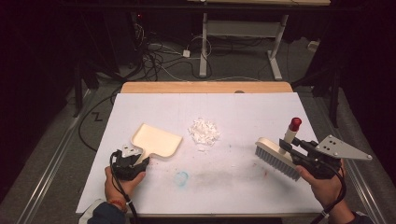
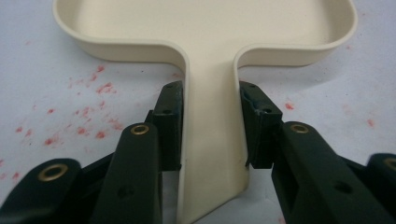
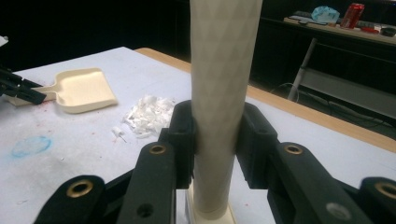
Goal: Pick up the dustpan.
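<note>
Left gripper (image 2: 211,121) clenched on flat handle of cream plastic dustpan (image 1: 156,140), lying at 8 o'clock of white paper scraps (image 1: 203,130). Right gripper (image 3: 215,135) grasps cream brush's (image 1: 278,158) handle. Both light, stiff, likely slippery; 2 handles are the places to hold.

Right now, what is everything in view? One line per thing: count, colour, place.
dustpan: one, cream, left of centre on the table, handle clamped
brush: one, cream with pale bristles and a red handle tip, right side
paper scraps: one pile, white, table centre
table: one, white cover, wooden far edge
blue smudge: one, near front edge
desk frame: one, white, on the floor beyond
left gripper: black, shut on the dustpan handle
right gripper: black, shut on the brush handle
</note>
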Tool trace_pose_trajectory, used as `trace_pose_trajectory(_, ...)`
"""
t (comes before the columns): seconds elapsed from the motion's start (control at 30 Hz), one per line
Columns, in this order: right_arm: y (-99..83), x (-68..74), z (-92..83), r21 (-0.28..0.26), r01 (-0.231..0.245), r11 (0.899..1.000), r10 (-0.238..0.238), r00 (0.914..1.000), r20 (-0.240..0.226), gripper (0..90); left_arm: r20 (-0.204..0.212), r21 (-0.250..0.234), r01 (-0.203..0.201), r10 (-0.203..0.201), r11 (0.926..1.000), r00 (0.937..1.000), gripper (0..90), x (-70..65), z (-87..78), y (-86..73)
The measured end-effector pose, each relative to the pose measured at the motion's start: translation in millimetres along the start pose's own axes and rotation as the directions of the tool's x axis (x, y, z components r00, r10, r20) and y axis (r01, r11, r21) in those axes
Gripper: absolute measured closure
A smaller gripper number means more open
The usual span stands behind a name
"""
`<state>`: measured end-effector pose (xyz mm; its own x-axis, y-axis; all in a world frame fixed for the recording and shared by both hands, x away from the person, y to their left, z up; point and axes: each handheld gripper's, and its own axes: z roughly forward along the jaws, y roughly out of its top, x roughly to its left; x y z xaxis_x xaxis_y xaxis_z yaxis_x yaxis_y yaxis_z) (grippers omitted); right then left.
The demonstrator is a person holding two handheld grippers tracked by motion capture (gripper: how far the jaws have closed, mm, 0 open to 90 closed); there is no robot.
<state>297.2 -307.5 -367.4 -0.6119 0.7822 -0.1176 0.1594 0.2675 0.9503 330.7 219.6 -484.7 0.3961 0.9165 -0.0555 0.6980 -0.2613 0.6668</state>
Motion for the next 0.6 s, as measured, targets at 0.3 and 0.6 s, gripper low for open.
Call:
trace_pose_trajectory(0.3,1.3,0.2,1.2,0.007,-0.003,1.0,0.003,1.0,0.001,70.9,0.004,0.049,-0.054,0.054,0.9974,0.9985,63.6,0.1,-3.9,7.4)
trace_pose_trajectory(0.6,1.1,-1.8,-0.2,0.006,-0.002,1.0,0.002,1.0,0.0,70.9,0.034,0.116,-0.192,0.189,0.9746,0.9814,63.6,-7.7,-28.0,17.1)
